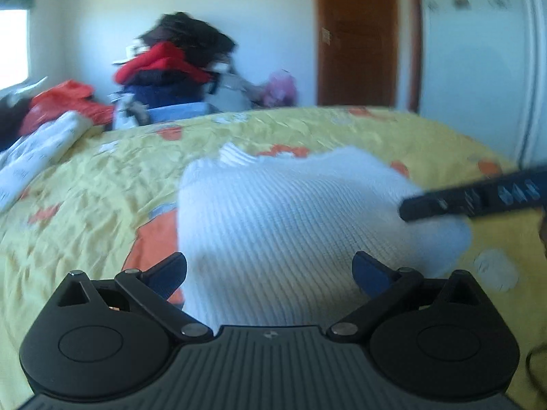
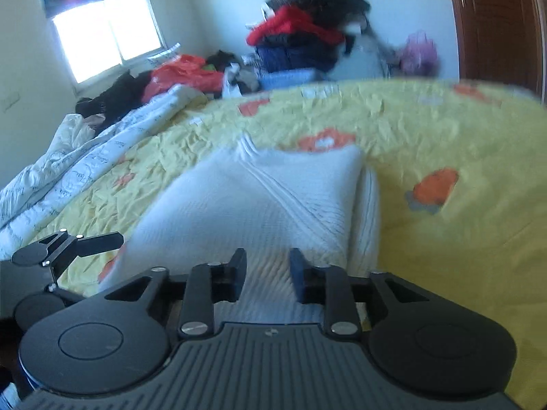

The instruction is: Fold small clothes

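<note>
Both grippers' fingers are parted and empty: left gripper (image 1: 269,273) widely, right gripper (image 2: 268,273) narrowly. If snagged, the folded white ribbed garment (image 2: 259,198) could be undone.

garment (image 2: 259,198) on bedspread (image 2: 444,239), clothes pile (image 2: 307,34) behind

We saw a white ribbed knit garment (image 1: 273,212) lying folded on the yellow bedspread with orange patches (image 1: 85,198), well away from its edges. In the right wrist view its top layer (image 2: 259,198) lay over a narrower lower fold along the right side.
</note>
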Available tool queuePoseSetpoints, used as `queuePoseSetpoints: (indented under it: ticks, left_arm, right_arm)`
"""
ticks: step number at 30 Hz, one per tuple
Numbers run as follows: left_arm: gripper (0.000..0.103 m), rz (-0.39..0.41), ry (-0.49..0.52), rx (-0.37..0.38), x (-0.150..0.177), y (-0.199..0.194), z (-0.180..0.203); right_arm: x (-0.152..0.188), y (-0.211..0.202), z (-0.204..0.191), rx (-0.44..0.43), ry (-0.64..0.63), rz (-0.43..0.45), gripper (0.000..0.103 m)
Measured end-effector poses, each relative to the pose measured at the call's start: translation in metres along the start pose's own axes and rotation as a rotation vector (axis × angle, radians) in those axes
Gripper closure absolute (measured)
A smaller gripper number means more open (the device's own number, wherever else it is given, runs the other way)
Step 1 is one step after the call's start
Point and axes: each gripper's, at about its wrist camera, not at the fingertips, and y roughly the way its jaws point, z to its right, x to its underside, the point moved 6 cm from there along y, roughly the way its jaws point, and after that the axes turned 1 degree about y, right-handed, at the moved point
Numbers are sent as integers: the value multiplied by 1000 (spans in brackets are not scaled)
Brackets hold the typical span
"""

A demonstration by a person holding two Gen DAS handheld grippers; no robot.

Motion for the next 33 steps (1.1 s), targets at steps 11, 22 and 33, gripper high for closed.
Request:
queuePoseSetpoints:
  ticks: [11, 22, 33]
  left_arm:
    - [0, 5, -99, -62, 35, -42, -3]
    - [0, 142, -37, -65, 12, -129, -14]
    - [0, -20, 28, -159, 41, -13, -4]
  right_arm:
    - [68, -29, -9, 124, 43, 19, 34]
    - [83, -100, -46, 129, -43, 94, 2]
    - [84, -10, -20, 198, 12, -24, 9]
